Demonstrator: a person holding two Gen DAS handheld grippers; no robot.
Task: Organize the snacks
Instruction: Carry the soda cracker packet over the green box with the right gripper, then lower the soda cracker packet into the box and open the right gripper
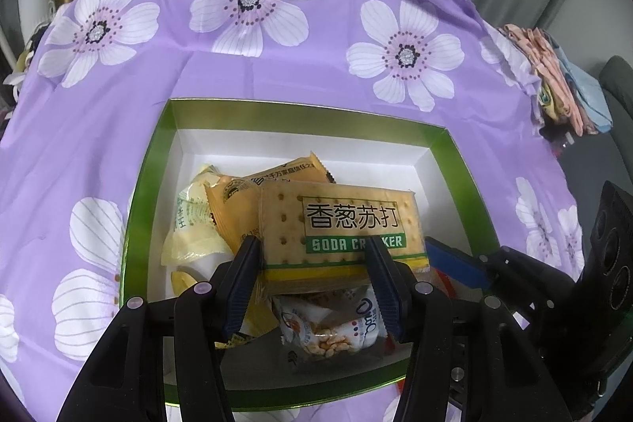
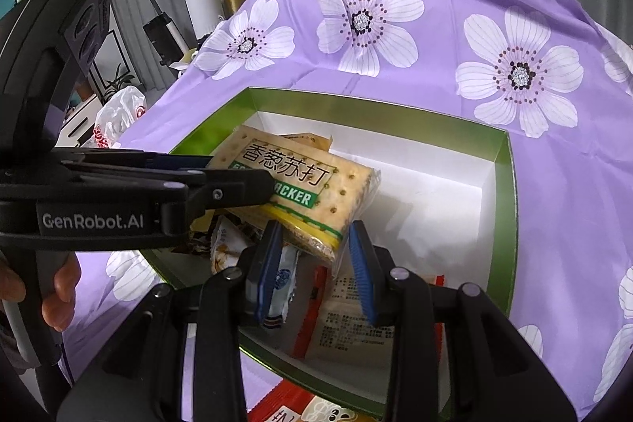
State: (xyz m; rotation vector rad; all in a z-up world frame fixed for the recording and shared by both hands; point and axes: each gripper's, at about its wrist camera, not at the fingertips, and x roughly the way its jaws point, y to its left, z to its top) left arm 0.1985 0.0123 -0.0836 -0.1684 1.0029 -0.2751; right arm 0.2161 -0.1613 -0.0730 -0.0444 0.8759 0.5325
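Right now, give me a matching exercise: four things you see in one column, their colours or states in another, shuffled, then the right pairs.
Things:
1. soda cracker pack
2. box
3. tablecloth
4. right tool

States:
A. green rim, white inside
B. open, holding nothing
C. purple with white flowers
D. gripped by the left tool

Pairs: 1-D, 2-A, 3-C, 4-B

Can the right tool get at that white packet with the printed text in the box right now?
Probably yes. The right tool is open and empty, right above the white packet. The cracker pack in the left tool sits farther back, so nothing blocks the way down.
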